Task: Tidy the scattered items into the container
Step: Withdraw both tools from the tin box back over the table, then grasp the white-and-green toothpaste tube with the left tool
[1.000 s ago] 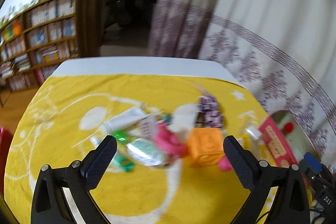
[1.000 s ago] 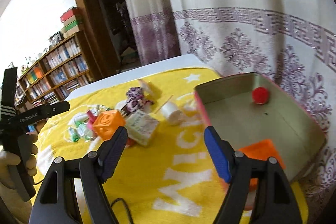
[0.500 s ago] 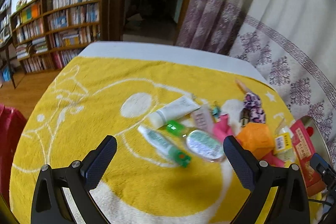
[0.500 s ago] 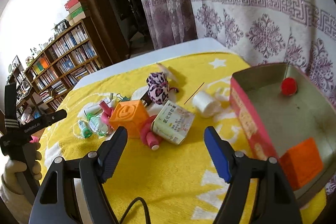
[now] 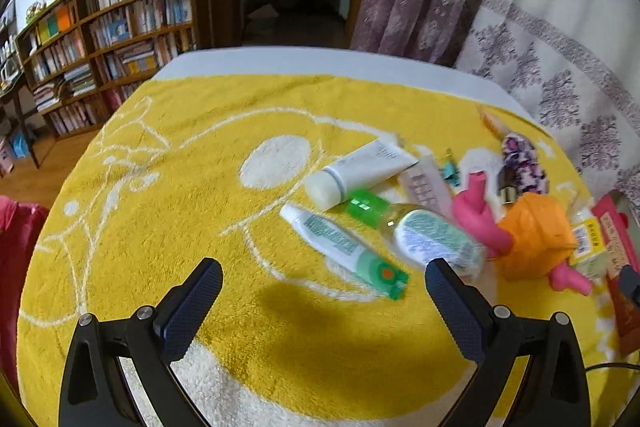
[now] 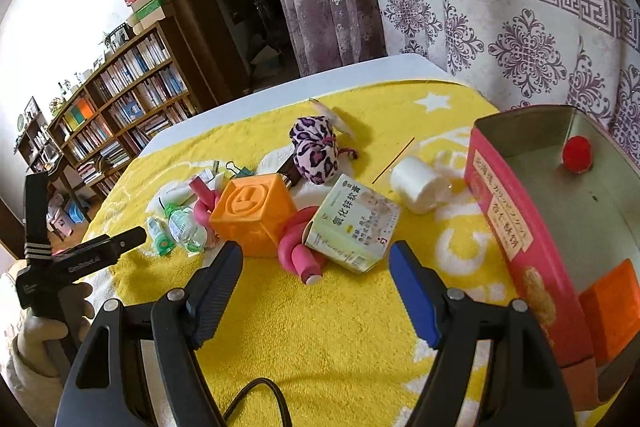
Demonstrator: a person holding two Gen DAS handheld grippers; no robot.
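Scattered items lie on a yellow towel. In the left wrist view: a green-and-white tube, a white tube, a clear bottle with a green cap, a pink twisted toy and an orange cube. My left gripper is open and empty, just short of the green-and-white tube. In the right wrist view my right gripper is open and empty, in front of a small white-green box and the orange cube. The red tin container stands at right, holding a red ball and an orange block.
A leopard-print pouch, a white roll and a binder clip lie behind the pile. Bookshelves and a dark doorway stand beyond the table. A patterned curtain hangs at right. A cable trails by my right gripper.
My left gripper has swung left and pulled back, so the tubes now sit ahead of it. My right gripper has turned left from the tin toward the pile and moved closer.
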